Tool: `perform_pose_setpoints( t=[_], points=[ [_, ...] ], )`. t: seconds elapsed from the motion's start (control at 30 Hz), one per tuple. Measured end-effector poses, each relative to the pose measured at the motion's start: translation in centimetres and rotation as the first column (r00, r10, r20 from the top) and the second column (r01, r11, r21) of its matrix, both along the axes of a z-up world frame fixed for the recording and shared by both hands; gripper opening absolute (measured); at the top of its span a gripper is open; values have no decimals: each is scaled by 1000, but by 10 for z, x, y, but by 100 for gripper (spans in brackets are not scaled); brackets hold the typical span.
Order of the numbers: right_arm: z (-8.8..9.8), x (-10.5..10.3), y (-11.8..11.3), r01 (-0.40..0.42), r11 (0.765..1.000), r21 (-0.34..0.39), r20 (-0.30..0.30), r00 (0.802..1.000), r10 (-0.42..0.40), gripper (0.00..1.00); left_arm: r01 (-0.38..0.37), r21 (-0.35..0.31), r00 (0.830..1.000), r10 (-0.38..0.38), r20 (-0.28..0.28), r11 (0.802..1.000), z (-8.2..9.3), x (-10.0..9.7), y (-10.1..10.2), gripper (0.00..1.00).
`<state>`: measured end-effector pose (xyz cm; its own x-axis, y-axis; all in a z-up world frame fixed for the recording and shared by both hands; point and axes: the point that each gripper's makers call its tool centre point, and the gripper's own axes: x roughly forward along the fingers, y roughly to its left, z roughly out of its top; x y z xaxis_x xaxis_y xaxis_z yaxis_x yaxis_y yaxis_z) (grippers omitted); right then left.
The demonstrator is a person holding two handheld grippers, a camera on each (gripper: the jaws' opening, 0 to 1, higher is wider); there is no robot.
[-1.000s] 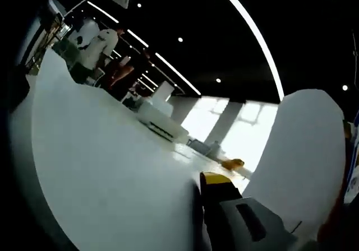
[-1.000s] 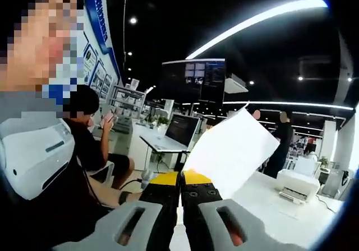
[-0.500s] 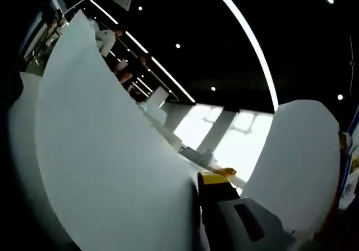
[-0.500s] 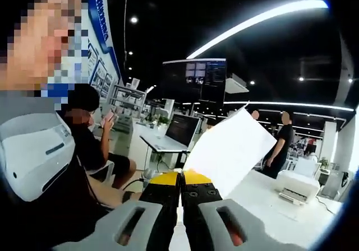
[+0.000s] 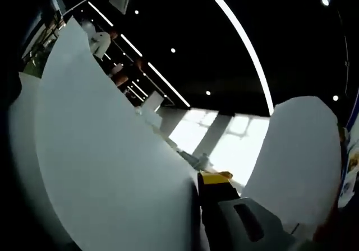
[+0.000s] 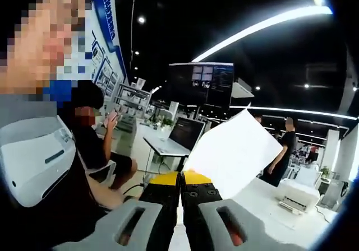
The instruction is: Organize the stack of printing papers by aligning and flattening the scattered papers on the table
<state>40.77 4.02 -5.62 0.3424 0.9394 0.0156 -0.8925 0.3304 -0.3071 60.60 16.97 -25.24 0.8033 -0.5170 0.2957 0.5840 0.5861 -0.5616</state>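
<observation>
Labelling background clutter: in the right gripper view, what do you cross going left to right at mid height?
White device → seated person → laptop → held paper sheet → standing person → white printer.

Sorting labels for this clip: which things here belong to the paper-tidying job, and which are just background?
Job:
- paper, pinched in the shut right gripper
- paper sheet at the left gripper

Background:
- laptop
- printer
- seated person
- standing person
</observation>
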Motion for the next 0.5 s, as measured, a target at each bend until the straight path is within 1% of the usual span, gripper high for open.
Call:
perform_pose_setpoints(
  t=[0.13,0.27,0.33,0.5],
  points=[
    [2,2,0,1,1000,-1,6,1000,-1,0,14,-13,1000,-14,-1,1000,0,0,-2,13],
    [-4,10,-3,16,1000,-12,-6,1000,-16,0,14,-17,1000,-14,1,1000,1,-1,-2,13],
    [-10,18,-5,38,999,-24,-18,999,-38,0,18,-15,1000,-18,3,1000,1,-1,-3,13],
    [-31,46,-12,99,993,-62,-72,992,-103,0,22,-12,1000,-22,7,1000,2,-2,-5,13]
  ],
)
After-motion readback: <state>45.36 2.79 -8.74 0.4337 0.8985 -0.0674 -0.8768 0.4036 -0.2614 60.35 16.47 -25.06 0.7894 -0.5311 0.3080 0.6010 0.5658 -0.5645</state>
